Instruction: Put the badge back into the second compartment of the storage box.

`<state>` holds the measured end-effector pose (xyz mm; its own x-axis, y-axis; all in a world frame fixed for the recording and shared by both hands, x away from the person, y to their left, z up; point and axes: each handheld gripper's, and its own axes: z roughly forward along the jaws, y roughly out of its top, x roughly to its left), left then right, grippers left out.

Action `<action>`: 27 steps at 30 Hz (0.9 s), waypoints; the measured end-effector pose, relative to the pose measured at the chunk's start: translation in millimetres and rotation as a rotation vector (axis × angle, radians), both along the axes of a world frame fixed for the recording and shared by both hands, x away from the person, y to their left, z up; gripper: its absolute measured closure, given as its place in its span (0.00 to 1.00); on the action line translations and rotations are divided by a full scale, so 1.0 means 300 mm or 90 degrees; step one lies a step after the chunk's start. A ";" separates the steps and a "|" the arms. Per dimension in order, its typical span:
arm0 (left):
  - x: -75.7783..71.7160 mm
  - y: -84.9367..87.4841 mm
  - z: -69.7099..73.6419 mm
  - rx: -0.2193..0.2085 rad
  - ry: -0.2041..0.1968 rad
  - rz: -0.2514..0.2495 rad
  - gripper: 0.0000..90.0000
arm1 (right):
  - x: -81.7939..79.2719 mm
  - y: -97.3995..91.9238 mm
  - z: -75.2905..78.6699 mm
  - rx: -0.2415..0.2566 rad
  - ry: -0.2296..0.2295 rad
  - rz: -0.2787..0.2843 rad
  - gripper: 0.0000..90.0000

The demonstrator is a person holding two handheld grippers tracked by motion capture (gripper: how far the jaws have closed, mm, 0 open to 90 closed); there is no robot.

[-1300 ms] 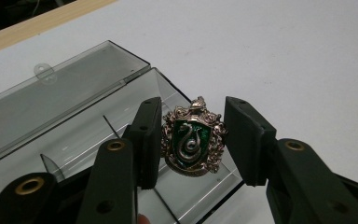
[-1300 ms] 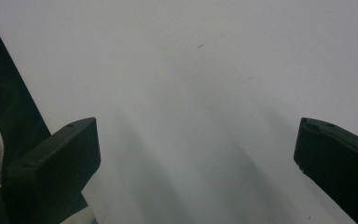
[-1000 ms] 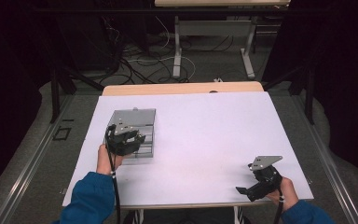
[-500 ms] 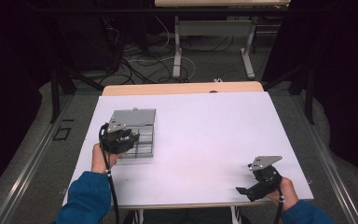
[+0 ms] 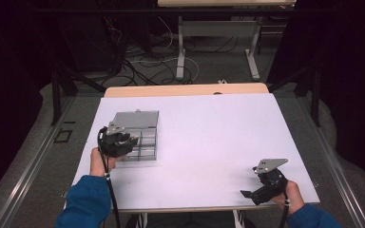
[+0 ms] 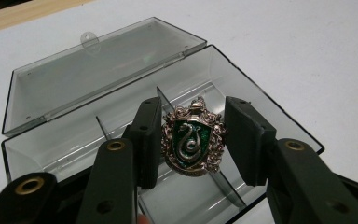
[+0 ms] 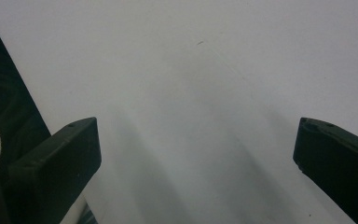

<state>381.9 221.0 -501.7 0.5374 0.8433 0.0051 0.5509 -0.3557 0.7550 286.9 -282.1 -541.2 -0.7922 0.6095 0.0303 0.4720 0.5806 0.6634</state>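
Observation:
A clear plastic compartment box (image 6: 121, 93) lies open on the white table (image 5: 209, 128) at the left, its lid (image 5: 136, 118) folded back flat. My left gripper (image 6: 193, 105) hovers over the box's front compartments, shut on a metal crest badge (image 6: 192, 142) with a green shield and a silver snake. The badge stands upright between the two black pads, facing the camera. In the high view the left gripper (image 5: 123, 142) sits at the box's front-left part. My right gripper (image 5: 249, 195) rests low near the table's front right corner; its jaws (image 7: 198, 128) stand wide open over bare tabletop.
Thin clear dividers (image 6: 168, 105) split the box's base into small compartments. A wooden strip (image 5: 185, 90) runs along the table's far edge. Beyond it are a desk's legs (image 5: 180, 52) and cables on a dark floor.
The left gripper has drifted slightly left and toward the person over the box's front. The right gripper has stayed where it was.

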 end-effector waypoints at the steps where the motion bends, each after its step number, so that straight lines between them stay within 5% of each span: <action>1: 0.001 0.002 -0.003 0.001 -0.002 0.002 0.65 | 0.002 -0.001 -0.001 0.002 -0.002 0.002 0.01; 27: 0.002 0.005 -0.009 0.021 0.015 -0.009 0.65 | 0.000 0.007 0.000 -0.006 0.000 -0.003 0.01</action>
